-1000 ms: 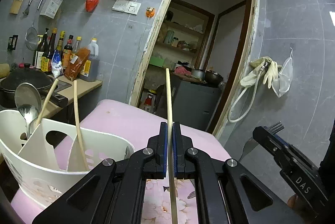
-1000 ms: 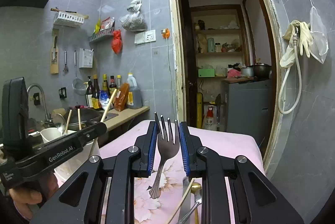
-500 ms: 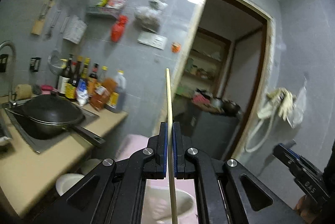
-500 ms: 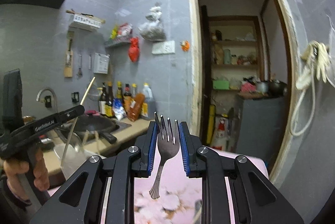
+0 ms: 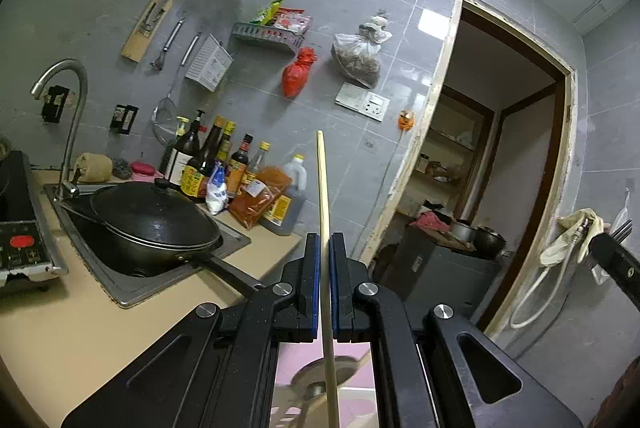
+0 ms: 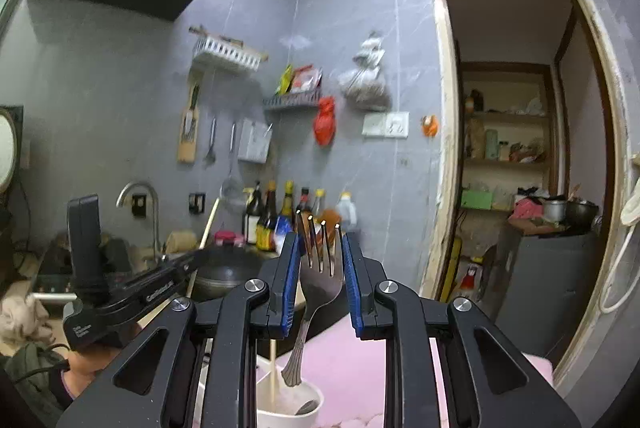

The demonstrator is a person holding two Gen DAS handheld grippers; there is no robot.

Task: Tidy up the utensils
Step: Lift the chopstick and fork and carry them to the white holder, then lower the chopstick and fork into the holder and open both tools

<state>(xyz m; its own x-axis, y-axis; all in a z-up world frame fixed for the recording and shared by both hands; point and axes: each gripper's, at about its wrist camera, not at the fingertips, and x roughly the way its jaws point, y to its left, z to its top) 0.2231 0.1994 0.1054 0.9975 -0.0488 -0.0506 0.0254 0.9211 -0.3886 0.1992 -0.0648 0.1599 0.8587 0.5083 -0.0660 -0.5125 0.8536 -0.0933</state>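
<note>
Wooden chopstick [image 5: 325,228] between left gripper [image 5: 325,268] jaws

The left wrist camera looked forward along its gripper's two black fingers [image 5: 310,280], tilted upward, and stood close above the beige counter [image 5: 80,328] with the black round wok [image 5: 154,220]. The right wrist camera sat farther back and faced the same grey tiled wall [image 6: 352,28] more level. Both views shared the row of dark sauce bottles [image 5: 216,164], the curved metal tap [image 5: 74,108], the red hanging bag [image 5: 298,74] and the brown-framed doorway [image 5: 512,148].
</note>
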